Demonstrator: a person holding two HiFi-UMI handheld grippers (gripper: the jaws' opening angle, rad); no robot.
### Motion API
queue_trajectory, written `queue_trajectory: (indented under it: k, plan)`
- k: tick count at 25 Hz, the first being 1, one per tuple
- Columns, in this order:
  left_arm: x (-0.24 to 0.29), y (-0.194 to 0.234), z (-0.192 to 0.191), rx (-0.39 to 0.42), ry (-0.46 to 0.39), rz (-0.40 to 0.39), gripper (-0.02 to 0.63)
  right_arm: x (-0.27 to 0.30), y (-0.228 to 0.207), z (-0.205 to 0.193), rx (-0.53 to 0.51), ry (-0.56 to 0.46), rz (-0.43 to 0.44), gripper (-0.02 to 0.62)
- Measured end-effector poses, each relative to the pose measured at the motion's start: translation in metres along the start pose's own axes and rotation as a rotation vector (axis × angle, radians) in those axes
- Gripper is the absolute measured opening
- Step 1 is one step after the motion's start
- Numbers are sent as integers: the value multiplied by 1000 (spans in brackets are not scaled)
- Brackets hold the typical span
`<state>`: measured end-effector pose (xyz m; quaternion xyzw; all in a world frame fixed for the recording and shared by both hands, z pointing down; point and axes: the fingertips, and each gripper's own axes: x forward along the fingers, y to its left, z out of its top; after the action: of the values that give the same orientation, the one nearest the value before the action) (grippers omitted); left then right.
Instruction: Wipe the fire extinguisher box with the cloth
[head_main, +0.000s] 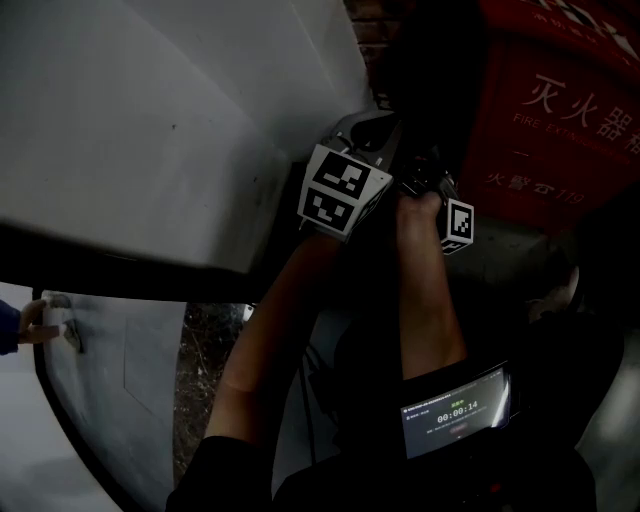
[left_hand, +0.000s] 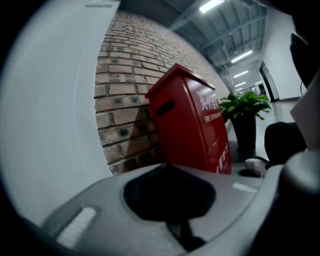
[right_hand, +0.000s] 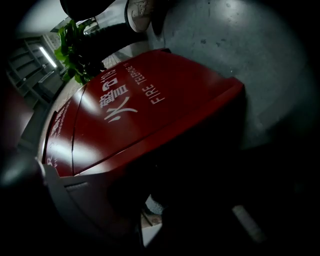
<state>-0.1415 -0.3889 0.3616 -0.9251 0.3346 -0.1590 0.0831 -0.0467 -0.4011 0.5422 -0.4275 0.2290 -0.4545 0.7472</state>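
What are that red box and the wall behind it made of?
Box: probably painted sheet metal, glossy red, going by the sheen and crisp folded edges. Wall: brick, matt and rough, reddish-brown blocks in courses with pale mortar joints.

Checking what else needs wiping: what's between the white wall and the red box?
Only brick wall beside the box, seen in the left gripper view.
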Motion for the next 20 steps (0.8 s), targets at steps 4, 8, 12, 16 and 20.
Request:
queue_trajectory:
  k: [4, 8, 12, 16, 20]
  plan:
    - [13, -4, -14, 9, 21, -4, 3, -4, -42, 22, -45, -20, -87, 21]
    - [22, -12, -25, 28, 32, -21, 3, -10, -73, 45, -96, -38, -156, 21]
    - [26, -15, -33, 27, 48, -21, 3, -12, -98, 62, -125, -52, -208, 21]
    - [23, -18, -36, -31, 49, -25, 3, -13, -105, 57, -219, 34, -251, 23]
    - [12, -6, -29, -17, 32, 24, 3, -14, -64, -4, -259, 217, -145, 23]
